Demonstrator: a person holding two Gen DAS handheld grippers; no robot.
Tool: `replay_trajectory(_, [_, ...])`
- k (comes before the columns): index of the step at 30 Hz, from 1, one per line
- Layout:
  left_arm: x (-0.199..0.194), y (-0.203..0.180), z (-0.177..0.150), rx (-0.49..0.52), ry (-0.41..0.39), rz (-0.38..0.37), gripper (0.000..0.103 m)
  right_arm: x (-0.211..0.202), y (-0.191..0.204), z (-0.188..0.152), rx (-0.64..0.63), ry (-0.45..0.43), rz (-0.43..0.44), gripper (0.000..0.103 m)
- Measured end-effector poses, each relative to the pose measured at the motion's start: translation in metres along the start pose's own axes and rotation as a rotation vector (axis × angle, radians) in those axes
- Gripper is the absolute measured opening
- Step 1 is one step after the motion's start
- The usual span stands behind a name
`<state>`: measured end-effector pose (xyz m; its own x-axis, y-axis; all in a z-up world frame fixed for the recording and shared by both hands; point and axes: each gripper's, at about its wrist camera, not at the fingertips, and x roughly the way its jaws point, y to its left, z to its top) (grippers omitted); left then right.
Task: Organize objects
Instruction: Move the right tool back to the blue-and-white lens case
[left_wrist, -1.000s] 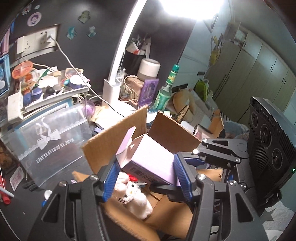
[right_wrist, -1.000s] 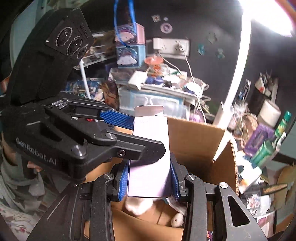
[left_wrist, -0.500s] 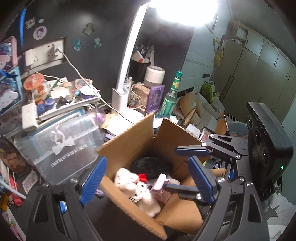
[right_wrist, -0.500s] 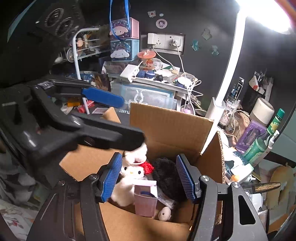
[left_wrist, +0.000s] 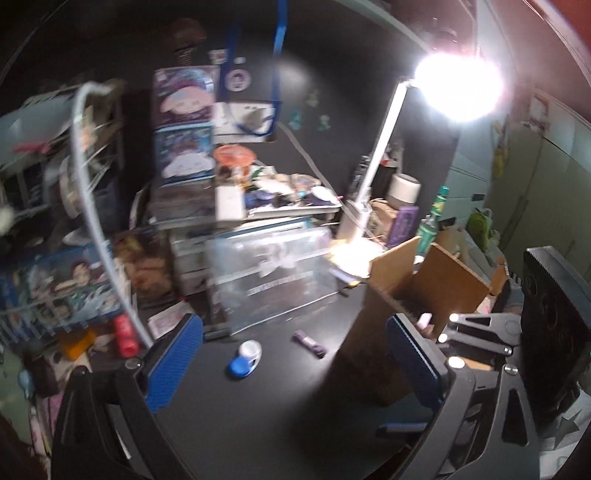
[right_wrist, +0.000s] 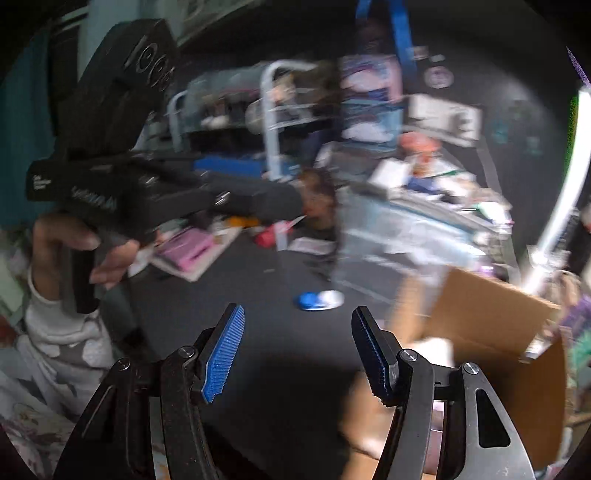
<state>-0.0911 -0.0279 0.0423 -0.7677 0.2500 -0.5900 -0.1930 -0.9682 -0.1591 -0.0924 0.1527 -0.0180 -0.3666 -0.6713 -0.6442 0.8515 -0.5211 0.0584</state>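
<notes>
Both grippers empty over the dark bench (left_wrist: 280, 398)

Left gripper (left_wrist: 295, 365) jaws opening, nothing between; right gripper (right_wrist: 297, 354) jaws released, empty. Cardboard box (left_wrist: 436, 280) right; blue-white case (left_wrist: 244, 359) between.

The bench (left_wrist: 280, 413) was matt black and smooth; the box (left_wrist: 447, 280) was plain brown corrugated cardboard, dull; the tongs' pads (right_wrist: 225, 354) were ribbed blue rubber on matt black plastic arms; the storage case (left_wrist: 273, 273) was clear glossy plastic; the sleeve (right_wrist: 62, 332) was soft white cloth.
</notes>
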Motion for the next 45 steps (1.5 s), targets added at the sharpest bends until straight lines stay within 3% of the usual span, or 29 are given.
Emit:
replay_trajectory(3, [-0.005,0.024,-0.017,-0.037,0.000,0.036,0.099,0.031,0.022,-0.001,-0.001,0.043,0.057,0.057])
replay_trajectory(8, [-0.004,0.056,-0.047,-0.094,0.015,0.046,0.099,0.090,0.032,-0.007,0.118,0.116,0.121,0.058])
replay_trajectory(13, [0.014,0.077,-0.071,-0.132,0.074,0.048,0.099,0.149,0.011,-0.022,0.262,0.176,0.030,0.058])
replay_trajectory(17, [0.026,0.090,-0.086,-0.166,0.116,0.006,0.099,0.178,-0.016,-0.026,0.331,0.168,-0.056,0.059])
replay_trajectory(23, [0.029,0.099,-0.093,-0.177,0.133,0.002,0.099,0.219,-0.043,-0.022,0.413,0.170,-0.151,0.059])
replay_trajectory(27, [0.029,0.107,-0.096,-0.190,0.136,0.009,0.099,0.231,-0.048,-0.014,0.370,0.153,-0.222,0.059])
replay_trajectory(30, [0.030,0.112,-0.096,-0.202,0.138,0.008,0.099,0.238,-0.052,-0.010,0.351,0.162,-0.225,0.058])
replay_trajectory(34, [0.030,0.114,-0.095,-0.204,0.139,0.006,0.099,0.242,-0.048,-0.007,0.287,0.166,-0.199,0.050])
replay_trajectory(35, [0.030,0.114,-0.095,-0.203,0.139,0.005,0.099,0.242,-0.046,-0.007,0.262,0.165,-0.192,0.044])
replay_trajectory(36, [0.030,0.114,-0.095,-0.204,0.138,0.006,0.099,0.242,-0.044,-0.006,0.244,0.169,-0.176,0.031])
replay_trajectory(37, [0.030,0.115,-0.095,-0.204,0.137,0.007,0.099,0.243,-0.042,-0.006,0.225,0.183,-0.136,0.027])
replay_trajectory(43, [0.027,0.117,-0.095,-0.213,0.130,0.011,0.099,0.237,-0.024,-0.009,0.095,0.239,0.014,0.027])
replay_trajectory(45, [0.026,0.117,-0.095,-0.215,0.127,0.011,0.099,0.234,-0.022,-0.011,0.084,0.250,0.019,0.027])
